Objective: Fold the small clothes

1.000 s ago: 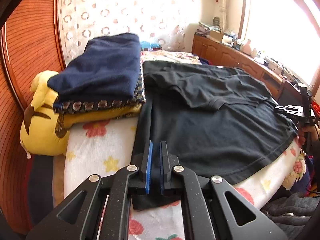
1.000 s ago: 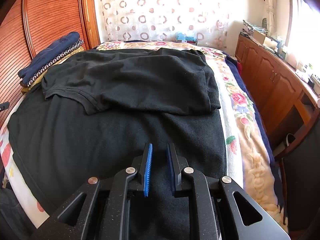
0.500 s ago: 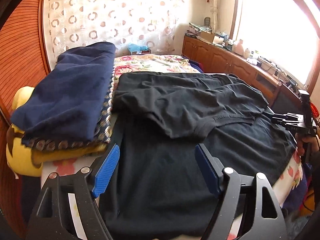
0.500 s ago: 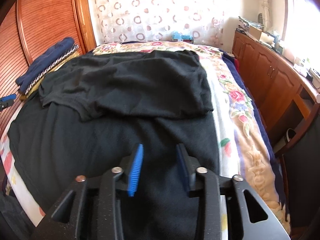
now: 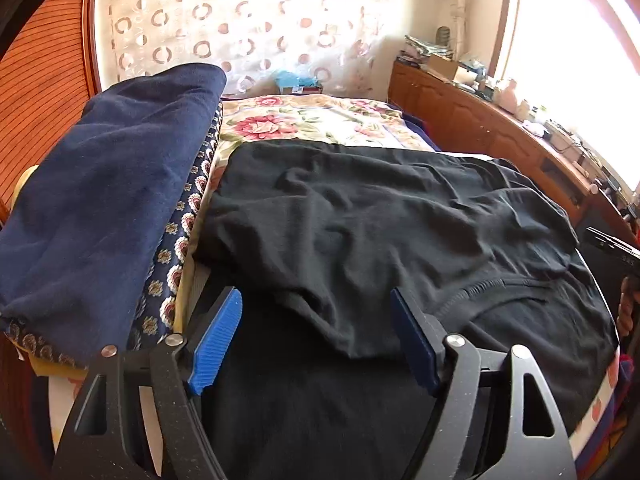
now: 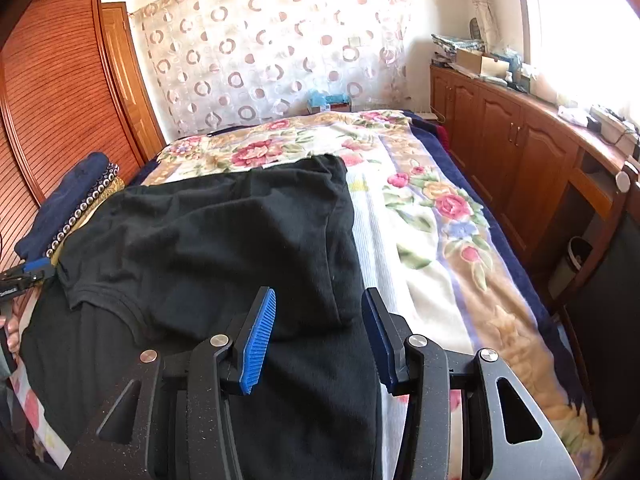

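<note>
Left wrist view: my left gripper (image 5: pixel 316 336) stands wide, blue pads (image 5: pixel 216 344) released, nothing pinched; its jaws have just been opening. Black shirt (image 5: pixel 360 240) lies below it on the bed (image 5: pixel 320 120), top half folded down over the lower half, folded hem between the fingers but untouched. Navy stack (image 5: pixel 100 200) sits just left of the shirt. No readable writing.

Right wrist view: my right gripper (image 6: pixel 318 334) is part open, jaws just been opening, gripping nothing. It hangs over the shirt's (image 6: pixel 220 232) right edge, beside the floral blanket (image 6: pixel 440 240). Left gripper (image 6: pixel 28 274) shows at far left; its label is too small to read.
</note>
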